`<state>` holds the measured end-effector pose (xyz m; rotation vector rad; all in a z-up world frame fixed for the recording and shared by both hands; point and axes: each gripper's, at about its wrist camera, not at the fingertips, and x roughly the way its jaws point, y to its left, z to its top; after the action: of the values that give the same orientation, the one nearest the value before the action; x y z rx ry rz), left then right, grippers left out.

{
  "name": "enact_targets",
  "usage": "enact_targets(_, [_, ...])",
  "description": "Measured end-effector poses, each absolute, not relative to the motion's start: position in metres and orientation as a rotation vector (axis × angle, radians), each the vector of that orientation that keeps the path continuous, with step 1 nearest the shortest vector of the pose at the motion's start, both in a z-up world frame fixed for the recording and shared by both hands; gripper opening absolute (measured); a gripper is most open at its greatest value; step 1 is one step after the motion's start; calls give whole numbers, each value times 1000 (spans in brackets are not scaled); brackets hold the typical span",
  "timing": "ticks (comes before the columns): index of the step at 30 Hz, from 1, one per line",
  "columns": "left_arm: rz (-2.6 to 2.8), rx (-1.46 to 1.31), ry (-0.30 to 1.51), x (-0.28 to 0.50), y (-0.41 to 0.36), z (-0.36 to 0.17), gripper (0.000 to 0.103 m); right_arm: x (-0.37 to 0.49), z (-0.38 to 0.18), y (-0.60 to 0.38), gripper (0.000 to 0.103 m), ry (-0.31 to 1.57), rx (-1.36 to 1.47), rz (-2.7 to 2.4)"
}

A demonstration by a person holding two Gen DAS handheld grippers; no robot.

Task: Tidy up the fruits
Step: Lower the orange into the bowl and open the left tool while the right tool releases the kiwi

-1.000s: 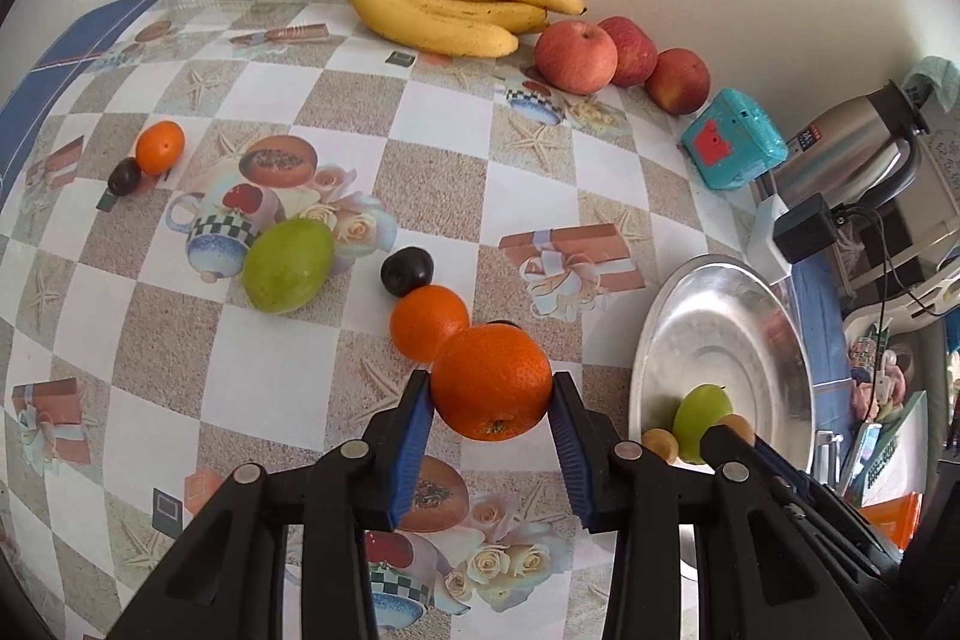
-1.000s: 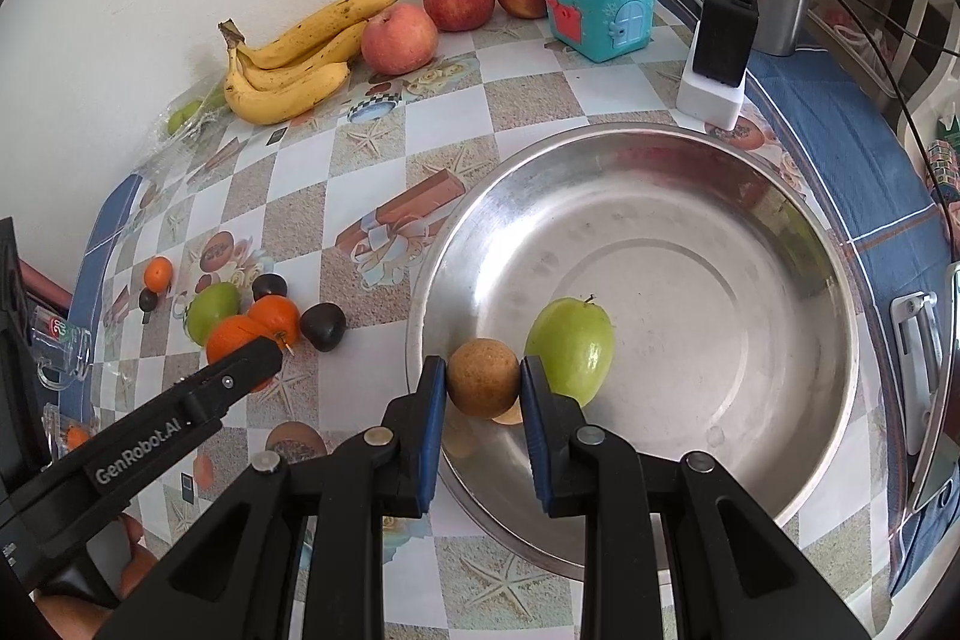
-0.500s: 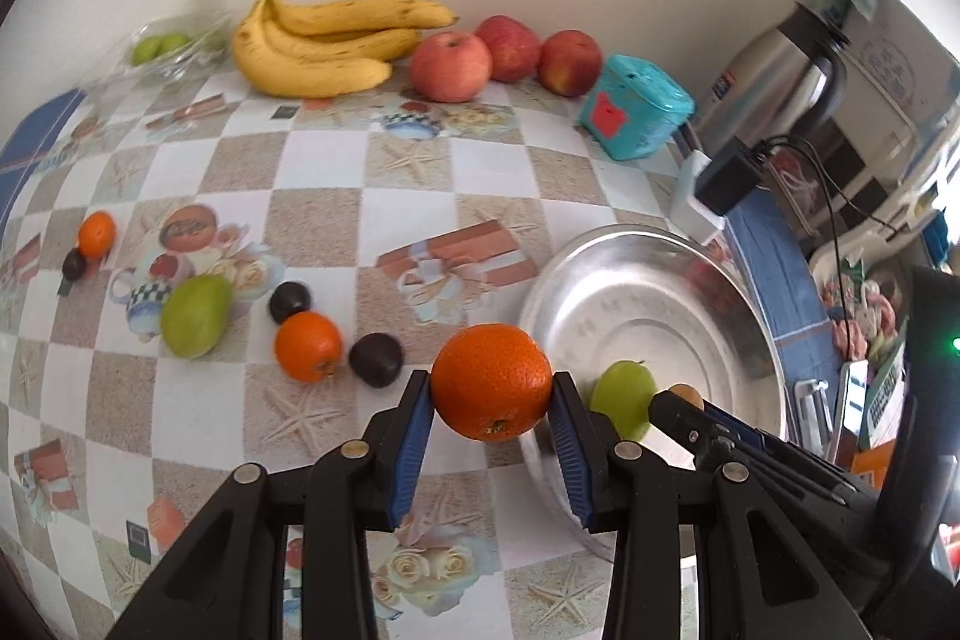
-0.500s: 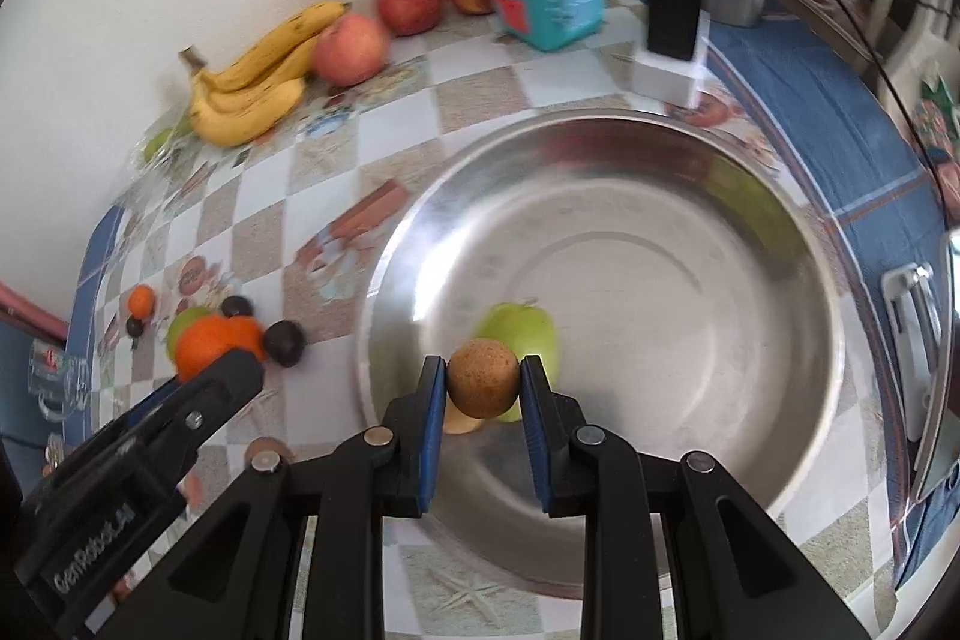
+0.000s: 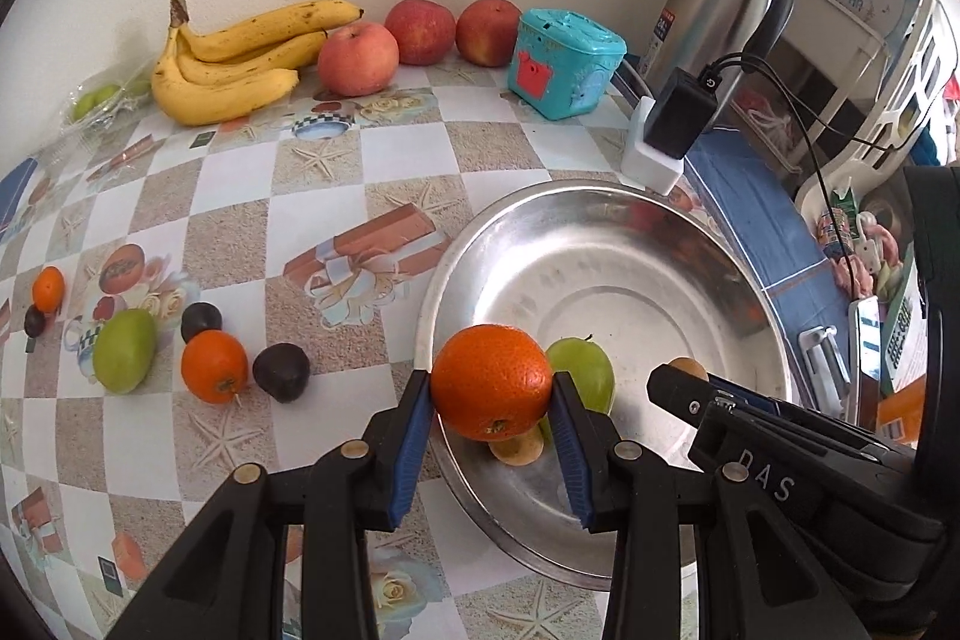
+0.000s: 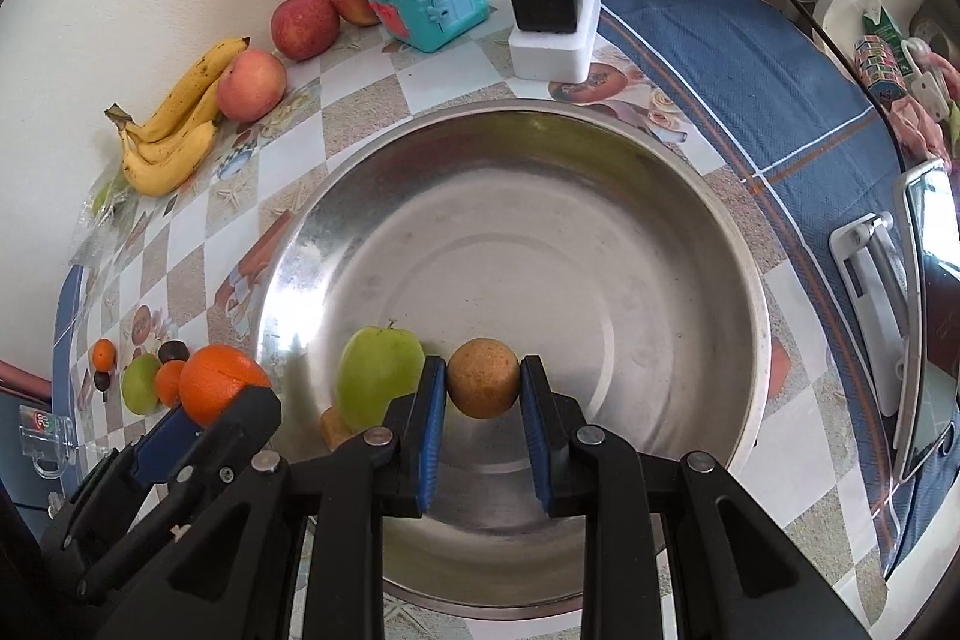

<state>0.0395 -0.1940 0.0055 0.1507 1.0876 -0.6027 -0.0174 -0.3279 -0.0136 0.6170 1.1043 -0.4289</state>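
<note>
Left wrist view: your left gripper (image 5: 492, 394) is pinching a big orange (image 5: 491, 381) between its blue pads, holding it up over the near-left rim of the steel bowl (image 5: 600, 220). Right wrist view: your right gripper (image 6: 483, 388) is squeezing a small round brown fruit (image 6: 483, 386), pads pressing both sides, hanging over the bowl's inside. Just left of that fruit a green apple (image 6: 379, 377) is sitting in the bowl, and a yellowish piece of fruit (image 6: 333, 427) is peeking out beside it, mostly hidden. Out on the checkered tablecloth (image 5: 390, 160), left of the bowl, you are seeing a dark plum (image 5: 281, 372), a small orange (image 5: 214, 366) touching a second dark plum (image 5: 201, 321), a green fruit (image 5: 125, 350), and further left a tiny orange (image 5: 48, 288) with another dark fruit (image 5: 34, 322) beside it. Along the back wall a banana bunch (image 5: 234, 61) is lying next to three red apples (image 5: 358, 60). A teal toy house box (image 5: 564, 64) is standing right of the apples, then a black charger on a white block (image 5: 672, 124) and a steel kettle (image 5: 720, 4) behind it. Far left by the wall a clear bag with green fruit (image 5: 102, 100) is lying.
</note>
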Motion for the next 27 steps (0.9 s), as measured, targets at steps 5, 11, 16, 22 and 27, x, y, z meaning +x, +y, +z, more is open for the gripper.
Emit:
enact_targets(5, [-596,153,1094,40,-194,5,42,-19,-16,-329,26,1120,614,-443])
enact_targets(11, [-600,152,1104,41,-195,4,42,-20,-12,-331,26,1108,618,-454])
enact_targets(16, [-593,151,1125,42,-195,2,44,-21,-13,-333,32,1104,636,-458])
enact_targets(22, [-583,138,1114,43,-192,6,51,-22,-8,-333,33,1093,631,-465])
enact_targets(27, [-582,122,1092,43,-189,14,53,-23,-3,-333,33,1085,621,-465])
